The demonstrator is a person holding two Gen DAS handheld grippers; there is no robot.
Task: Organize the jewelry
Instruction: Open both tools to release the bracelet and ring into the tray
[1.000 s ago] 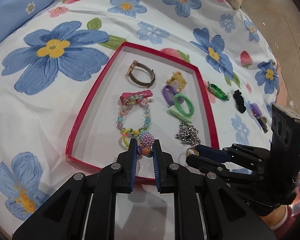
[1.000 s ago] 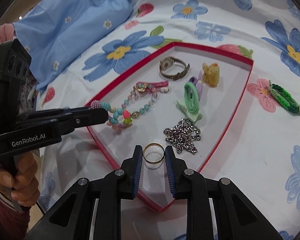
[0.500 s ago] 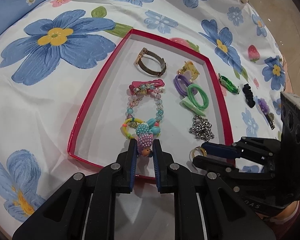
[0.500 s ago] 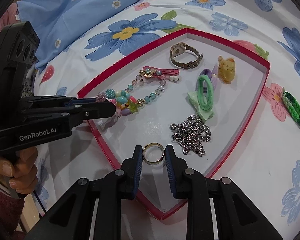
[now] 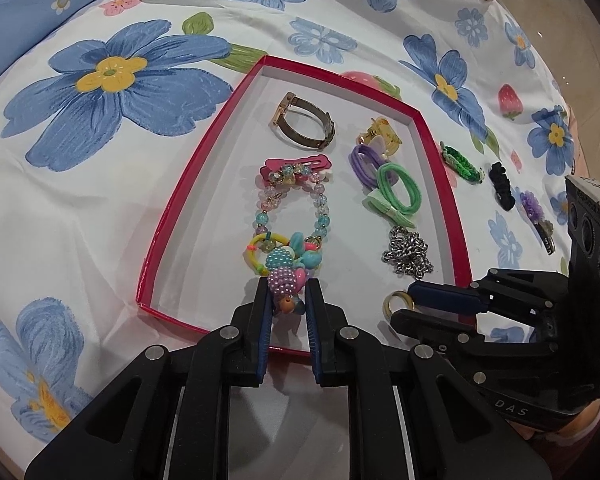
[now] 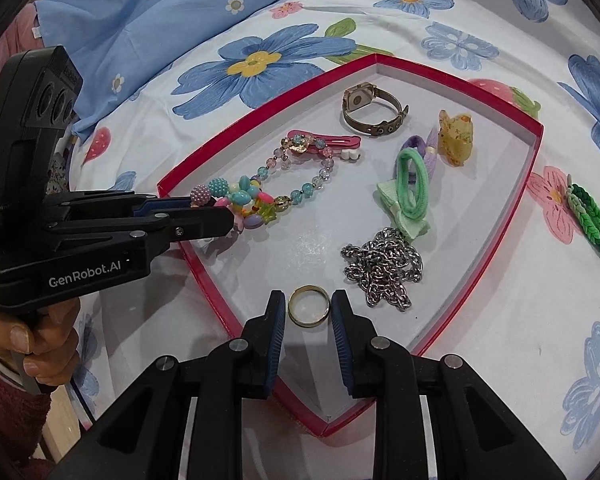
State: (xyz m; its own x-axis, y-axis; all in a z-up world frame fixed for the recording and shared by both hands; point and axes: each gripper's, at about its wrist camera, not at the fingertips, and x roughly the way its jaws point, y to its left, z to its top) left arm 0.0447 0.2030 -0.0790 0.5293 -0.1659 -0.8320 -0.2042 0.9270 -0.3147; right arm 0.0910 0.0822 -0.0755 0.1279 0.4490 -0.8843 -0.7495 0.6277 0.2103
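A shallow red tray (image 6: 496,248) lies on a flower-printed bedsheet (image 5: 112,184). The left gripper (image 5: 287,300) has its jaws pinched on the charm cluster of a beaded bracelet (image 5: 290,256), at the near edge of the tray; the rest of the bracelet stretches away toward a pink hair clip (image 5: 296,165) farther in. The right gripper (image 6: 309,312) holds a gold ring (image 6: 309,311) between its jaws near the tray's near corner; the pads sit right at the ring's sides, but it cannot be told whether they press on it. Just right of the ring lies a heap of silver chain (image 6: 382,268). Farther in are a green hair tie (image 6: 412,184), a purple hair tie (image 5: 364,162), a yellow claw clip (image 6: 454,138) and a watch (image 6: 374,110). Outside the tray, to the right, a green woven band (image 6: 592,220) rests on the sheet. A hand (image 6: 40,344) grips the left gripper's handle.
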